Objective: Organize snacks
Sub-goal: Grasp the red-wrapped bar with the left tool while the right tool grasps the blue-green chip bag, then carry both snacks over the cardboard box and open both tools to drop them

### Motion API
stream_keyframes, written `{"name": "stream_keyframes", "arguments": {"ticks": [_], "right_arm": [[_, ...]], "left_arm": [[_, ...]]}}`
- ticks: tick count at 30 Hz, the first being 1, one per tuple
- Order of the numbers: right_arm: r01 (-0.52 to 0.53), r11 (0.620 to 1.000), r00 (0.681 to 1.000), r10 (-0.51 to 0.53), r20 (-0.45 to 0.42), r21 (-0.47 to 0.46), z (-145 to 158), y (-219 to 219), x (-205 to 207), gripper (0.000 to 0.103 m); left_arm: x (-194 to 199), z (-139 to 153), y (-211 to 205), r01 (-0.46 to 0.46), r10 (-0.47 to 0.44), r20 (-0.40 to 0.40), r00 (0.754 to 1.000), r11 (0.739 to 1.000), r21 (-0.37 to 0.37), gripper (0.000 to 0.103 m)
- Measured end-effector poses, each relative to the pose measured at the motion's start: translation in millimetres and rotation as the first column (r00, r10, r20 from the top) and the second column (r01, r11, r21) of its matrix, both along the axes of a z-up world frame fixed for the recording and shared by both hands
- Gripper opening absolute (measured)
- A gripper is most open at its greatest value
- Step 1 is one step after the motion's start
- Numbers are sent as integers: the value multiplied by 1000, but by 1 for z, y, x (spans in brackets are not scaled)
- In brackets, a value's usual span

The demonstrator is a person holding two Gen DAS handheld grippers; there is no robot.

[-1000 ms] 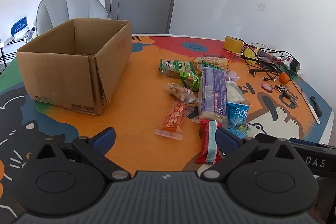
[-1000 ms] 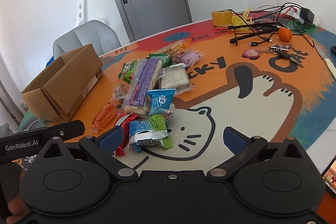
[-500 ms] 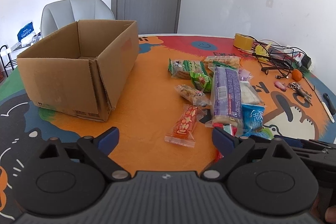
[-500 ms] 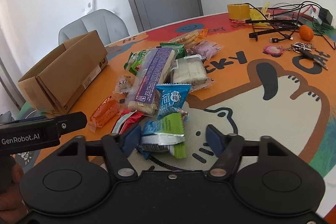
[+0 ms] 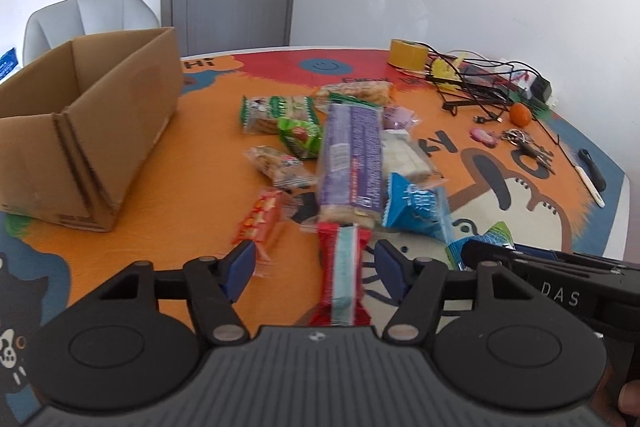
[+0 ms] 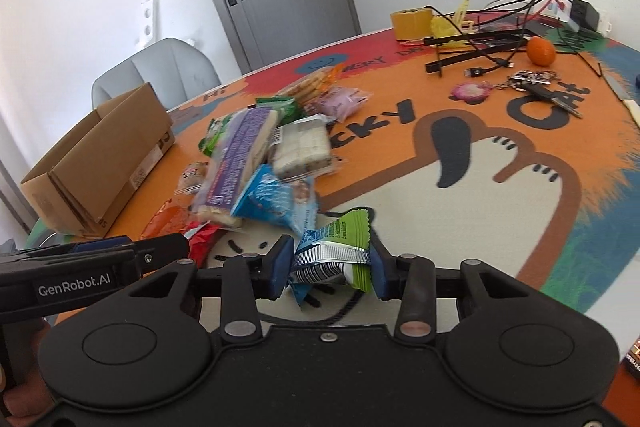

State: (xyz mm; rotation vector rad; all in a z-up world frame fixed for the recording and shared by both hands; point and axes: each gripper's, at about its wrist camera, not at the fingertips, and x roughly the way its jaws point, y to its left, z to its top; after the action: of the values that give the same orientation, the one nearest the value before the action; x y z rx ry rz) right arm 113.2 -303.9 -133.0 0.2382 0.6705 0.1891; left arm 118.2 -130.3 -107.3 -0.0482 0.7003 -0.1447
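A pile of snack packets lies mid-table, led by a long purple packet [image 5: 351, 151]. An open cardboard box [image 5: 80, 123] stands at the left; it also shows in the right wrist view [image 6: 100, 155]. My left gripper [image 5: 314, 267] is open, its fingers on either side of a red packet with a pale stripe [image 5: 342, 275] that lies on the table. My right gripper [image 6: 330, 265] is shut on a green and blue packet [image 6: 334, 253], which both pads touch. An orange packet [image 5: 260, 223] lies by the left finger.
A tape roll [image 5: 407, 53], tangled black cables [image 5: 476, 83], an orange fruit [image 5: 520, 115], keys [image 5: 528, 147] and a knife [image 5: 590, 175] sit at the table's far right. A grey chair [image 5: 88, 15] stands behind the box. The mat [image 6: 520, 227] is colourful.
Both grippers have moved forward toward the pile. The right jaws have narrowed from wide open to closed on the green and blue packet. The left jaws have narrowed around the red packet.
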Motion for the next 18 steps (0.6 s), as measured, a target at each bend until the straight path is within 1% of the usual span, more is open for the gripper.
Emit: {"name": "stream_keyframes", "arguments": {"ticks": [6, 8, 9, 10, 11, 12, 13, 14, 16, 18], "right_arm": [[14, 1000, 1000, -14, -2, -5, 0, -7, -1, 42], [7, 1000, 1000, -7, -4, -11, 1, -5, -2, 47], [4, 1000, 1000, -4, -5, -17, 1, -4, -2, 47], [1, 1000, 1000, -1, -4, -29, 1, -1, -2, 49], [0, 999, 1000, 1, 1, -46, 1, 1, -3, 49], [-1, 998, 1000, 1, 6, -62, 1, 4, -3, 49], [0, 997, 1000, 1, 10, -77, 1, 6, -4, 49], [0, 996, 1000, 1, 13, -86, 0, 8, -4, 49], [-4, 996, 1000, 5, 15, -91, 1, 10, -5, 45], [-22, 997, 1000, 23, 15, -79, 2, 12, -6, 36]], "left_arm": [[6, -7, -12, 16, -16, -18, 1000, 1000, 16, 52], [8, -11, -14, 20, -19, -33, 999, 1000, 16, 49], [8, -13, -15, 19, -18, -37, 999, 1000, 19, 47], [6, -14, -16, 16, -15, -24, 1000, 999, 32, 45], [5, -15, -18, 12, -12, -21, 1000, 999, 43, 41], [4, -15, -18, 10, -10, -16, 1000, 999, 47, 31], [3, -15, -17, 7, -7, -15, 1000, 999, 48, 26], [3, -14, -16, 5, -4, -17, 1000, 999, 42, 19], [2, -13, -12, -1, 1, -24, 1000, 1000, 23, 19], [1, -12, -9, -8, 9, -24, 1000, 1000, 20, 19]]}}
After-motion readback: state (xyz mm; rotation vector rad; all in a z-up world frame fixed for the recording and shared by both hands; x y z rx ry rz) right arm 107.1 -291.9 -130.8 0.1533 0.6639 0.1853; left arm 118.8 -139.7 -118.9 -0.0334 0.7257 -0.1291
